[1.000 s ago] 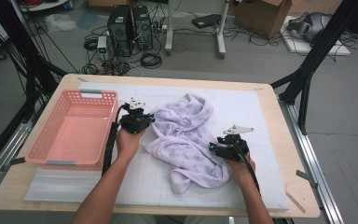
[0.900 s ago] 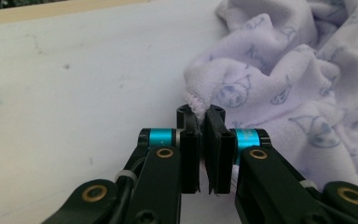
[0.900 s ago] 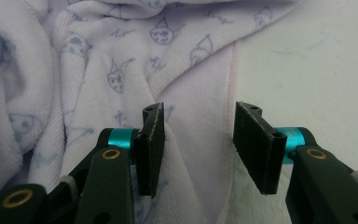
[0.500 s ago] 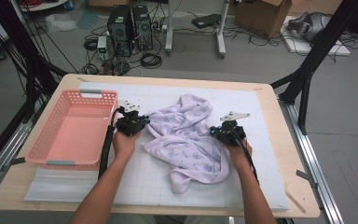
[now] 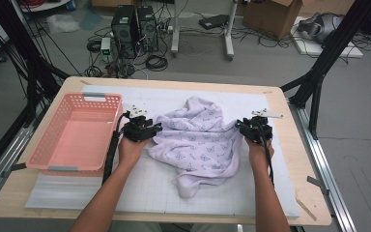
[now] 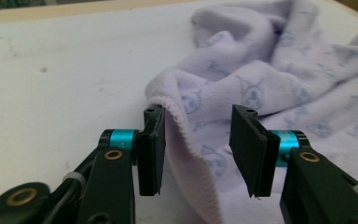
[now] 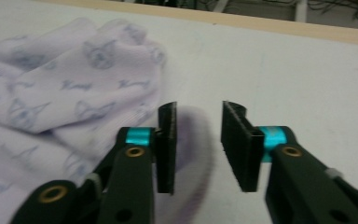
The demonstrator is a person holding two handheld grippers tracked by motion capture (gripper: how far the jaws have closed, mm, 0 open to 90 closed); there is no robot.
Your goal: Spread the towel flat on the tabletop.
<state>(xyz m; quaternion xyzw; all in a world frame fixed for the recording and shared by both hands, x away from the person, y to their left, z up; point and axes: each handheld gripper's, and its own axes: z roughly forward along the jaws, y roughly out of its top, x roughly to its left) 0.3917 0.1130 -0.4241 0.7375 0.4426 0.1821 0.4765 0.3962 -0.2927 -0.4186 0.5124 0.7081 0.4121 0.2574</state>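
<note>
Towel (image 5: 198, 140) bears blurred cat-face print, wording unreadable.

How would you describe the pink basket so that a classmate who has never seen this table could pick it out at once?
Start at the wooden table with its white mat. On the mat's left end, beside the left gripper, sits the pink basket. It is the rigid, rectangular, slotted thing with nothing in it, unlike the soft crumpled lilac towel in the middle.

Readable text: none was visible.
Lilac printed fleece cloth (image 5: 198, 140): bore small animal-face motifs, no letters.
</note>
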